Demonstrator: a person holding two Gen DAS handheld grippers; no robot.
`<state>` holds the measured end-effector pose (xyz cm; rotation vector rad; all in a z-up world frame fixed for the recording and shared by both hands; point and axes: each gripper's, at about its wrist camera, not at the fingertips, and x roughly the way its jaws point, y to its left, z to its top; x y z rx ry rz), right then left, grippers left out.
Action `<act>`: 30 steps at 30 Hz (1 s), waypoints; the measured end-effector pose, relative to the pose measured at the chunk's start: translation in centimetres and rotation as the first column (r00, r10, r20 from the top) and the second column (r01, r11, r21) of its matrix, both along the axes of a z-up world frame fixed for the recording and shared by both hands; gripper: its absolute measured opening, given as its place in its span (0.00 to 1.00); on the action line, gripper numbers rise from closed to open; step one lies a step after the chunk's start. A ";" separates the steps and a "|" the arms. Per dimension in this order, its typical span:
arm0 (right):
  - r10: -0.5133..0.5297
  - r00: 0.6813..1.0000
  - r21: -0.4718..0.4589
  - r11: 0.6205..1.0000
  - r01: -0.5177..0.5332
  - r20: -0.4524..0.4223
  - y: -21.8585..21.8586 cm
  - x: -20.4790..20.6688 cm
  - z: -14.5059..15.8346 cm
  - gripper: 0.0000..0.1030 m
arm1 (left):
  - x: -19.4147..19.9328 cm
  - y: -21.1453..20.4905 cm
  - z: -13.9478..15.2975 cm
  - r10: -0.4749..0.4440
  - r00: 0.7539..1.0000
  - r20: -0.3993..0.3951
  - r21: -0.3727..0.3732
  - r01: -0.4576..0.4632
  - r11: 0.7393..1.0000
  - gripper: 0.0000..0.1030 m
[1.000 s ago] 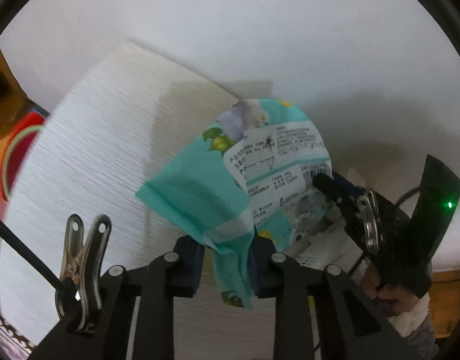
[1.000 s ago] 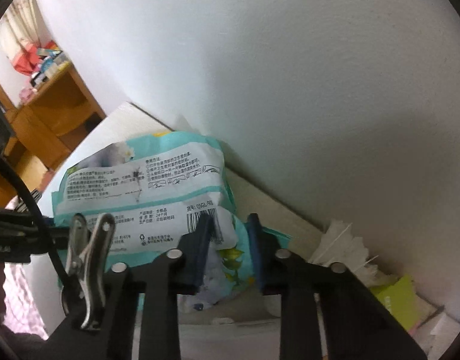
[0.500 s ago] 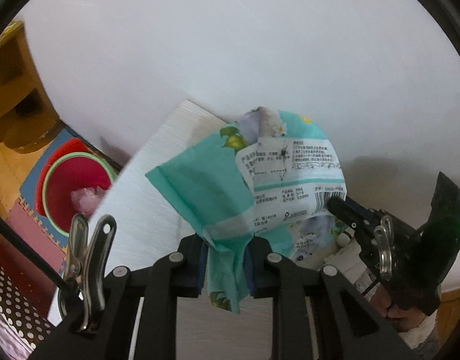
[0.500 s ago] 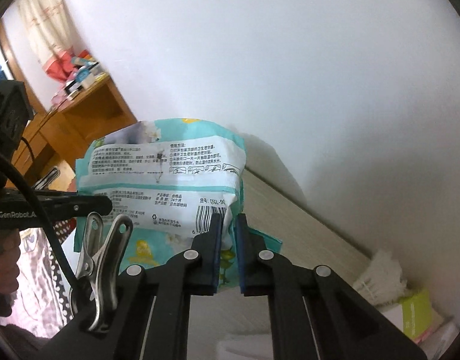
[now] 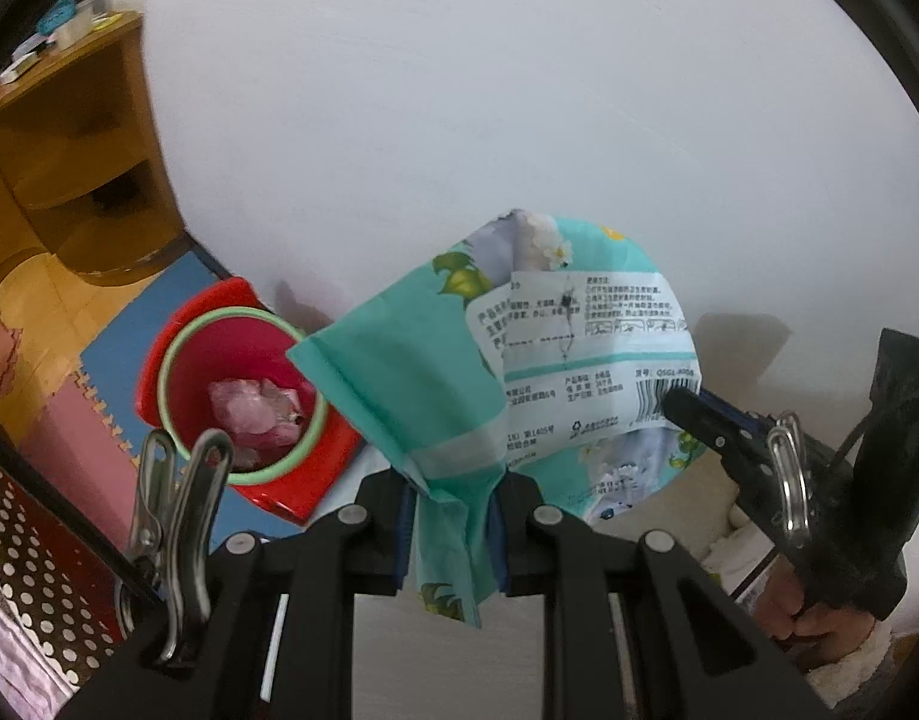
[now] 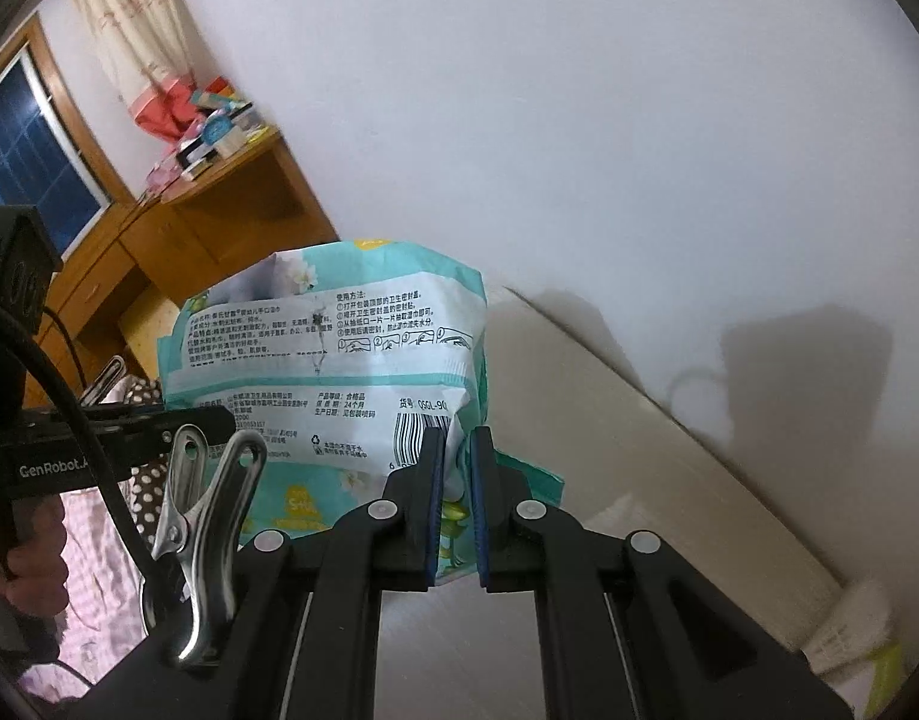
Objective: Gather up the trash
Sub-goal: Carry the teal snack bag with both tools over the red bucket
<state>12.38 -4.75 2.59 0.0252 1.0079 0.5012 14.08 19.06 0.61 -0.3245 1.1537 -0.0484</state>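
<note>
A crumpled teal wet-wipe packet (image 5: pixel 453 372) with a white printed label hangs in the air, held from both sides. My left gripper (image 5: pixel 450 525) is shut on its teal corner flap. My right gripper (image 6: pixel 456 495) is shut on the opposite edge beside the barcode of the packet (image 6: pixel 339 372). In the left wrist view the right gripper (image 5: pixel 693 414) reaches in from the right edge. A red waste bin (image 5: pixel 243 387) with a green rim stands on the floor below and left of the packet, with pink crumpled trash inside.
A pale wooden table (image 6: pixel 609 420) runs along the white wall to the right. White tissue (image 6: pixel 849 636) lies at its far end. A wooden desk (image 5: pixel 57 168) stands left of the bin, over blue and pink foam floor mats (image 5: pixel 117 348). Dotted fabric (image 5: pixel 33 570) lies at lower left.
Both grippers carried the packet up and leftward, off the table. The red bin has come fully into the left wrist view. The right jaws closed tight on the packet's edge.
</note>
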 end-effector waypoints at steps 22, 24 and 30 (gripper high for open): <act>0.234 0.969 -0.070 0.968 -0.240 -0.080 21.5 8.9 -4.2 0.09 | 2.8 18.0 -3.7 0.274 0.961 -0.045 -0.034 -0.275 0.961 0.19; 0.242 0.966 -0.082 0.965 -0.250 -0.096 22.7 9.5 -5.0 0.09 | 3.1 18.6 -4.5 0.282 0.958 -0.057 -0.038 -0.284 0.958 0.19; 0.263 0.956 -0.149 0.948 -0.282 -0.132 25.6 10.9 -7.3 0.09 | 4.3 20.7 -7.2 0.303 0.947 -0.108 -0.049 -0.310 0.950 0.19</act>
